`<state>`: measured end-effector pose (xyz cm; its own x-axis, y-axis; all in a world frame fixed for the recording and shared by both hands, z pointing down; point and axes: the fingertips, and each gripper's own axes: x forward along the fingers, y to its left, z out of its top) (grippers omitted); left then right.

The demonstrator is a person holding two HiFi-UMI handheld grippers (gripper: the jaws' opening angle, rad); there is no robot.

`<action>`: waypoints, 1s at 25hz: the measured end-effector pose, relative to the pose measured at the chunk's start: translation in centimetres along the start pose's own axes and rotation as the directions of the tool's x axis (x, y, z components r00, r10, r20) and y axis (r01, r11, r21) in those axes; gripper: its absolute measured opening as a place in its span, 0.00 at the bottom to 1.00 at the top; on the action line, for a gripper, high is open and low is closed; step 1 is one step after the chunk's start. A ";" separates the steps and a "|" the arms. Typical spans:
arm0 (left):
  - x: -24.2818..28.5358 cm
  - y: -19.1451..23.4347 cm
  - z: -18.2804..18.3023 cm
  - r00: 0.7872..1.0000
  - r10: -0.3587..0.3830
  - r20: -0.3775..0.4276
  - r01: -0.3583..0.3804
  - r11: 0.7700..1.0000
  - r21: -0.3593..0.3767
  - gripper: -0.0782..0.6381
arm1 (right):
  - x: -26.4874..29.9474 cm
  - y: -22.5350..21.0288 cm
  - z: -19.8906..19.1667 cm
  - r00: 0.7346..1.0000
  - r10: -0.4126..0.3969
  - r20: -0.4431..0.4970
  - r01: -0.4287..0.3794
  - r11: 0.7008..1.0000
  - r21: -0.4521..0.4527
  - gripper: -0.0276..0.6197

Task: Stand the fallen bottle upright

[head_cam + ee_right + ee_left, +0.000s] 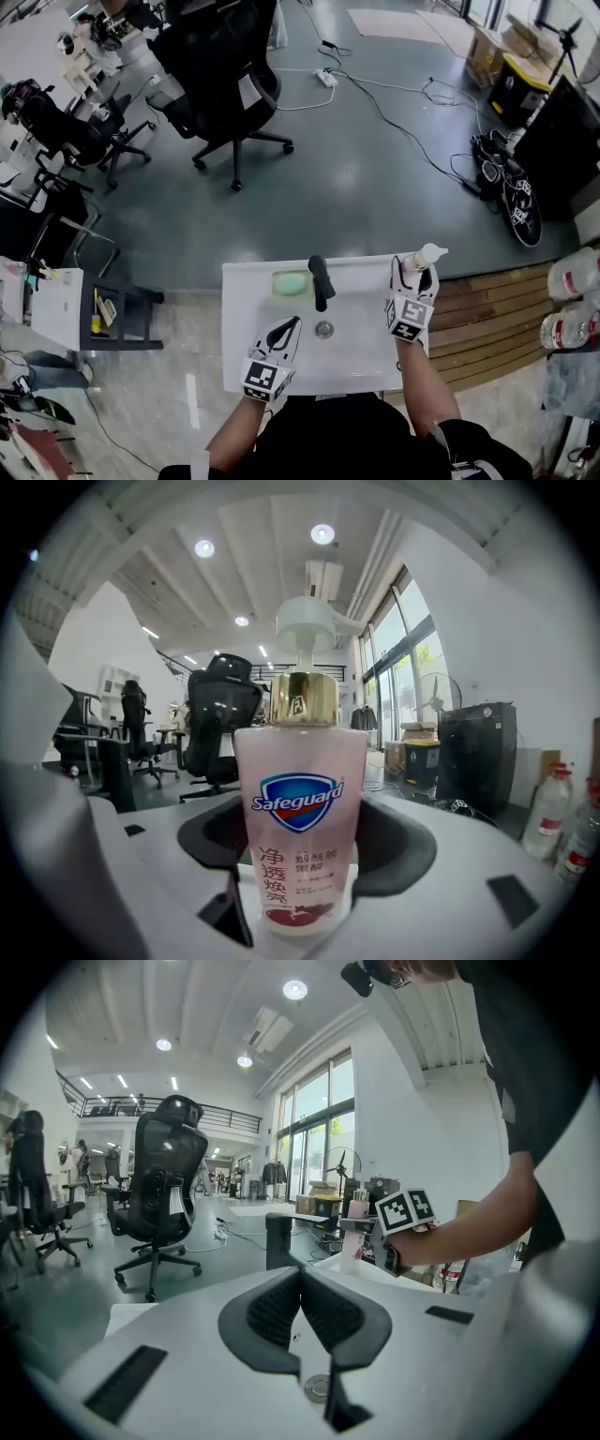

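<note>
A clear pump bottle (300, 808) of pink hand soap, with a gold collar and a white pump head, stands upright between my right gripper's jaws. Both pads press on its sides, so the right gripper (300, 864) is shut on it. In the head view the bottle (427, 257) is at the back right corner of the white sink counter (361, 364), with the right gripper (413, 277) just behind it. My left gripper (287, 328) hovers over the basin's front left, its pads closed together on nothing. From the left gripper view the bottle (353, 1234) shows beyond the left gripper (302, 1277).
A black faucet (321, 279) rises at the basin's back, a green soap bar (291, 283) lies to its left, and the drain (324, 329) sits in the middle. Wooden decking (487, 319) with water bottles (572, 328) lies to the right. Office chairs (230, 84) stand on the floor beyond.
</note>
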<state>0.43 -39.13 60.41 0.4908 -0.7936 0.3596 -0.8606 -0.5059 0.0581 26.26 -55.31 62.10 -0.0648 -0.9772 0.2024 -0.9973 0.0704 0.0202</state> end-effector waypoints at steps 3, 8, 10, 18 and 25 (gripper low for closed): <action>0.4 -0.2 -0.1 1.000 -0.007 0.004 0.007 1.000 -0.003 0.13 | 0.2 0.0 -0.7 1.000 -0.007 -0.008 0.007 1.000 -0.020 0.55; 0.6 0.5 1.3 0.999 -0.006 0.032 0.006 1.000 -0.002 0.13 | 0.5 0.0 -0.8 1.000 -0.005 0.014 0.006 0.999 -0.034 0.56; 0.7 1.0 1.8 0.999 -0.003 0.039 0.002 1.000 0.006 0.13 | 0.7 0.1 -0.5 1.000 0.003 0.020 -0.002 0.999 -0.039 0.57; 1.3 0.8 3.7 0.997 -0.034 0.065 0.033 0.999 0.014 0.13 | -0.9 0.1 -1.8 0.998 0.056 -0.038 -0.058 0.996 -0.060 0.69; 1.0 -0.4 4.7 0.995 -0.040 0.091 0.039 0.999 0.014 0.13 | -5.2 -0.2 -1.8 0.986 0.145 -0.084 -0.152 0.985 -0.078 0.65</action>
<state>1.92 -41.26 56.35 0.5350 -0.8002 0.2710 -0.8390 -0.5409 0.0591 26.84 -49.84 62.83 -0.2056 -0.9363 0.2848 -0.9703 0.2330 0.0653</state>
